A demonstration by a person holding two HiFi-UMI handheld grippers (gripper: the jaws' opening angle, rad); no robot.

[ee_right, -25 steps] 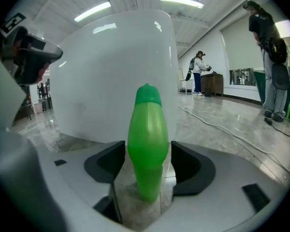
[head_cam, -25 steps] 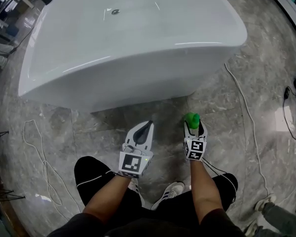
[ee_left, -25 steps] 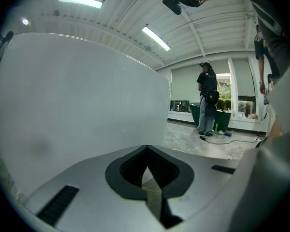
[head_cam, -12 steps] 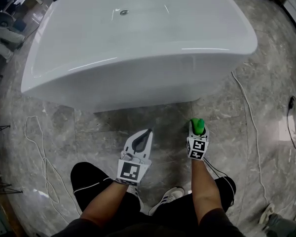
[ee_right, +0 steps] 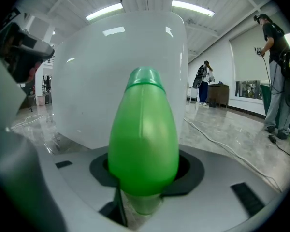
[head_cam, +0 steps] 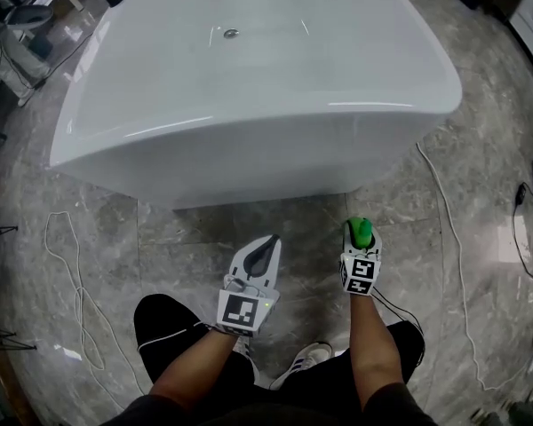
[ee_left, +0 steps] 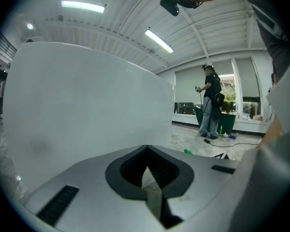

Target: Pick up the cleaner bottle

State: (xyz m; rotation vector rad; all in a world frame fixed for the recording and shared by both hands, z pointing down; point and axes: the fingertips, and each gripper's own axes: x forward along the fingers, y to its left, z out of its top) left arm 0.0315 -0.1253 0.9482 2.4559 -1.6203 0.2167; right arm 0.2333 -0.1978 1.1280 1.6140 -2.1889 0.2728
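The cleaner bottle [head_cam: 360,232] is bright green with a green cap and stands upright between the jaws of my right gripper [head_cam: 361,240], just in front of the bathtub's side. In the right gripper view the bottle [ee_right: 144,139] fills the middle, and the jaws of the right gripper [ee_right: 144,180] are closing round its lower body, pressing on both sides. My left gripper [head_cam: 268,243] hovers level beside it on the left, jaws together and empty. Its tips meet in the left gripper view [ee_left: 146,170].
A large white bathtub [head_cam: 249,87] stands right ahead on the grey marble floor. A white cable [head_cam: 453,238] runs along the floor on the right, another cable [head_cam: 71,282] lies on the left. People [ee_left: 210,100] stand far behind.
The right gripper's jaws have narrowed onto the green bottle, and gripper and bottle have risen a little. The left gripper has kept its place.
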